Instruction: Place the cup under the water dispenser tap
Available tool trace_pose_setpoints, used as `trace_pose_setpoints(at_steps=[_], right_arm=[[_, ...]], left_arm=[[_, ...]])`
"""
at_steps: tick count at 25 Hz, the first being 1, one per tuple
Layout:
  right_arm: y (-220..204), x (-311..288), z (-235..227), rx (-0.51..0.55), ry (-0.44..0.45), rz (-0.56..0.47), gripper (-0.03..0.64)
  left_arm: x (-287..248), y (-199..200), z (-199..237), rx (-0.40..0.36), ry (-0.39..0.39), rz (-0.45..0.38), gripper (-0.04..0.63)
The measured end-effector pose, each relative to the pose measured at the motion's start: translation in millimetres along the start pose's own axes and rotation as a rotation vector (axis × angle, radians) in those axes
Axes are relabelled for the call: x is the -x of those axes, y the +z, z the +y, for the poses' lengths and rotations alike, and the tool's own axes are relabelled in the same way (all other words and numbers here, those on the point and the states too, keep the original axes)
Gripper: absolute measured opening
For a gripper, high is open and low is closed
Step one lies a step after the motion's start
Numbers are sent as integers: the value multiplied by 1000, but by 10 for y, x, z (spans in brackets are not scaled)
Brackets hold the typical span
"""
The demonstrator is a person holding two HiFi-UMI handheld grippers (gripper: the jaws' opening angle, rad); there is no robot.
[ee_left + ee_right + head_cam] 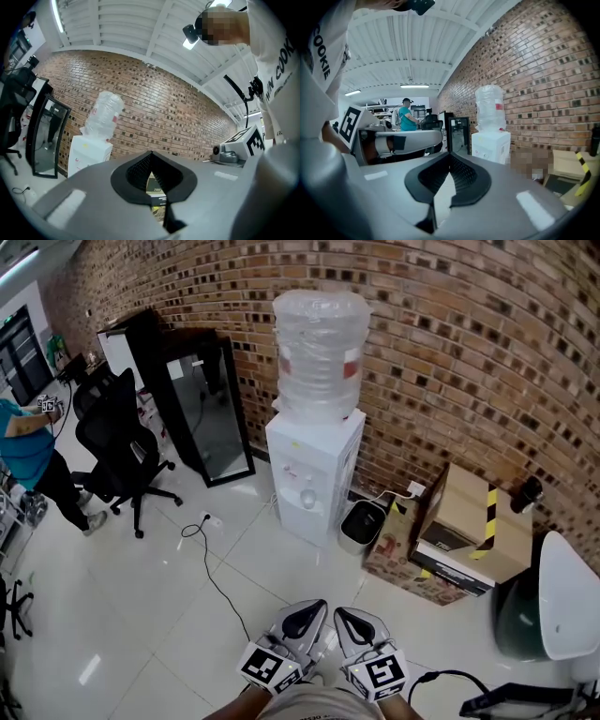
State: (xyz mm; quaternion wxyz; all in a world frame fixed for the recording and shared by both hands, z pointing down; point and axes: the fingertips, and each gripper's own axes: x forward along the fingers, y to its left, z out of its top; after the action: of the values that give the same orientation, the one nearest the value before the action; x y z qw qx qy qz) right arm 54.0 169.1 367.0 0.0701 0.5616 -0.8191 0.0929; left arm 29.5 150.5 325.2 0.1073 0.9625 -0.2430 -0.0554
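The white water dispenser point(314, 474) stands against the brick wall with a clear bottle point(321, 352) on top; its taps face me on the front panel. No cup shows in any view. My left gripper point(317, 606) and right gripper point(343, 613) are side by side at the bottom edge of the head view, both pointing toward the dispenser, well short of it. In the left gripper view the gripper point(151, 152) has its jaws closed tip to tip with nothing between them, the dispenser point(89, 152) to their left. The right gripper point(450, 153) is likewise shut and empty, the dispenser point(490, 145) ahead to the right.
A small bin point(361, 524) and cardboard boxes point(469, 531) sit right of the dispenser. A black glass-fronted panel point(206, 409) leans on the wall to the left, next to an office chair point(117, 442). A cable point(211, 568) trails across the tiles. A person in teal point(28, 456) stands far left.
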Motion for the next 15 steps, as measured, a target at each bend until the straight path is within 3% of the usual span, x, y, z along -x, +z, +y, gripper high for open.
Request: trace_pose_setpoints(at_steps=[5, 15], right_arm=[[-31, 274, 179, -5, 24, -15, 6], [-6, 353, 522, 17, 48, -33, 6]], left_arm=[[188, 15, -266, -26, 15, 8, -14], [506, 160, -399, -49, 27, -24, -14]])
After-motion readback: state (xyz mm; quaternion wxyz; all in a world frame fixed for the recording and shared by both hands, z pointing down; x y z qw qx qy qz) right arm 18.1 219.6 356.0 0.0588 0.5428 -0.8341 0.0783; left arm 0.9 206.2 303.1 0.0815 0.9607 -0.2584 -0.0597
